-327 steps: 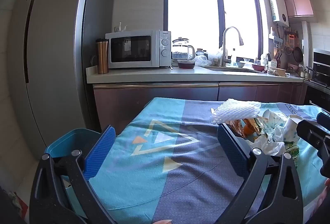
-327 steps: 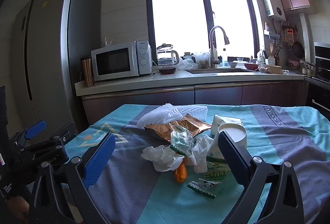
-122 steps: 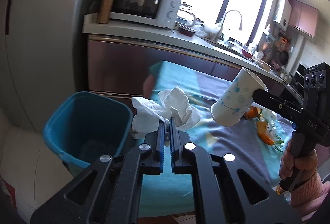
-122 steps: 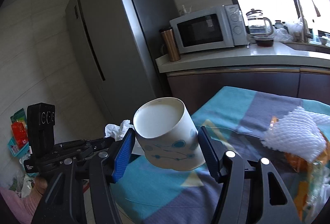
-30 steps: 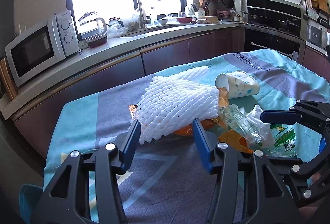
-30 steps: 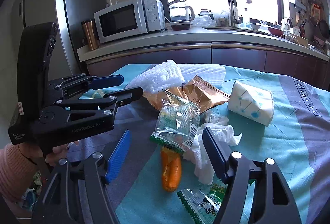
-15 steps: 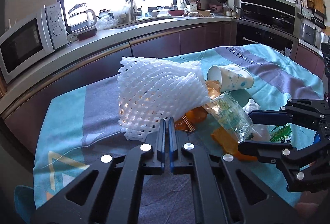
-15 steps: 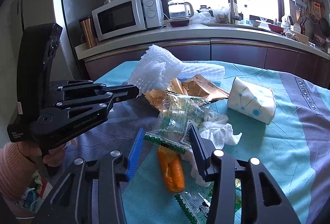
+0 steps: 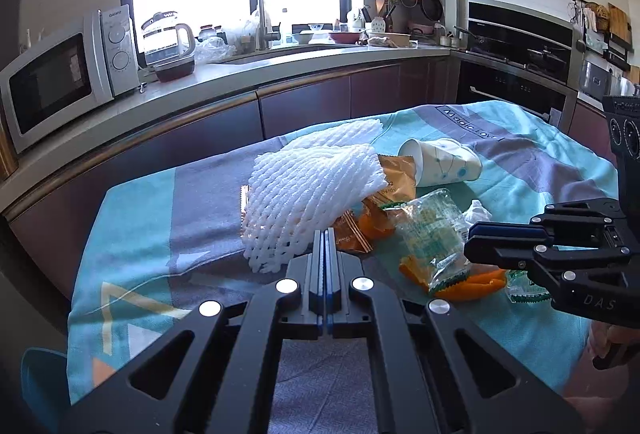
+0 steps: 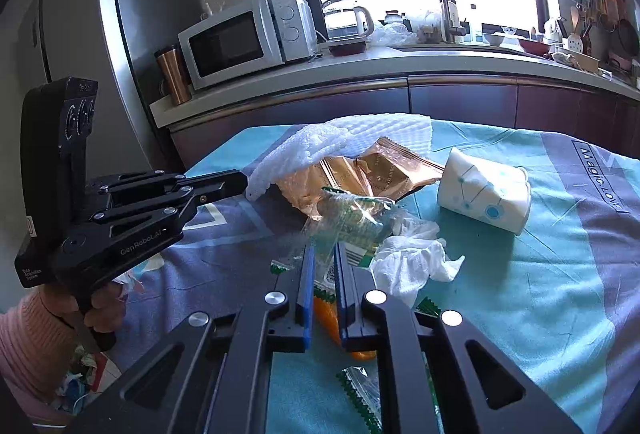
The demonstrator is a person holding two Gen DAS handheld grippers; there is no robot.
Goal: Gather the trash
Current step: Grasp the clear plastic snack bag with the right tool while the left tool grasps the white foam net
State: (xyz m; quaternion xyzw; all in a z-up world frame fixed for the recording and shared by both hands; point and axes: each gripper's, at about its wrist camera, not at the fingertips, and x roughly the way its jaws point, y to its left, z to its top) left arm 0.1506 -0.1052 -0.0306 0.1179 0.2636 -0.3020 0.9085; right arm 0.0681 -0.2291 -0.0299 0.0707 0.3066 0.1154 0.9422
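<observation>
As it lies, paper cup (image 9: 440, 165) sideways, mouth toward foam net (image 9: 308, 194).

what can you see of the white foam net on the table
The foam net is a white mesh sleeve of soft, springy-looking foam with diamond-shaped holes. It is bunched and lifted at its near corner, which the left claw pinches shut. The rest drapes over a gold wrapper on the tablecloth. A second, flatter piece of the same net lies behind it. The paper cup lies on its side, apart from the net.
</observation>
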